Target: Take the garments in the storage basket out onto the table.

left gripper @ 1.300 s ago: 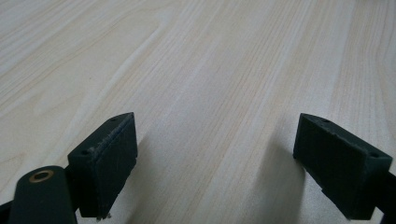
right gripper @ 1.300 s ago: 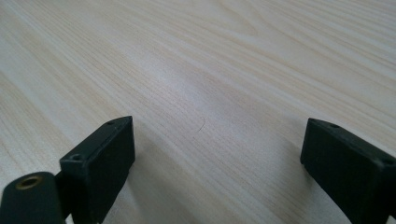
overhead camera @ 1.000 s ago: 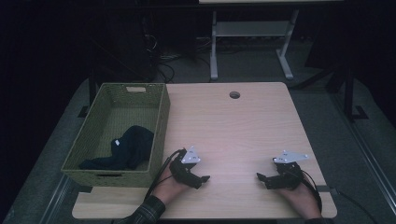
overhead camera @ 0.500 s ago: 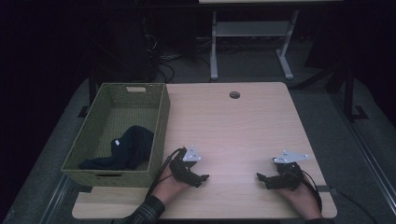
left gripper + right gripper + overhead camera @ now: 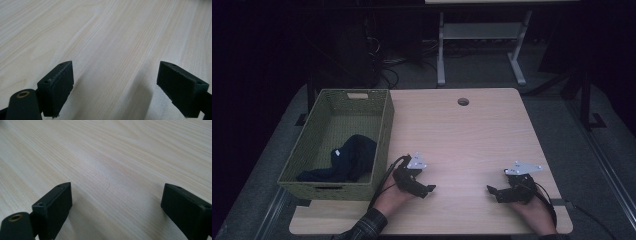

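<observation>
While both hands rest low on the near edge of the pale wooden table (image 5: 472, 130), nothing is gripped. The left gripper (image 5: 428, 189) lies just right of a green woven basket (image 5: 384, 125), and its own view shows the jaws spread wide over bare wood grain. The right gripper (image 5: 491, 190) sits well apart near the table's right corner, pointing inward, its jaws likewise parted and empty. A dark navy garment (image 5: 347, 159) with a small white tag lies crumpled inside the basket, toward its near end, touching neither gripper.

Compared with the pictures from a second and half a second ago, almost nothing differs: both hands, both grippers, the basket and the garment hold the same positions. That stillness suggests a pause, either with the cloth already put away or before it is lifted out; which one cannot be told. The left gripper is nearest the basket and looks best placed for any reach into it.

A round cable hole (image 5: 463, 101) marks the table's far side.
</observation>
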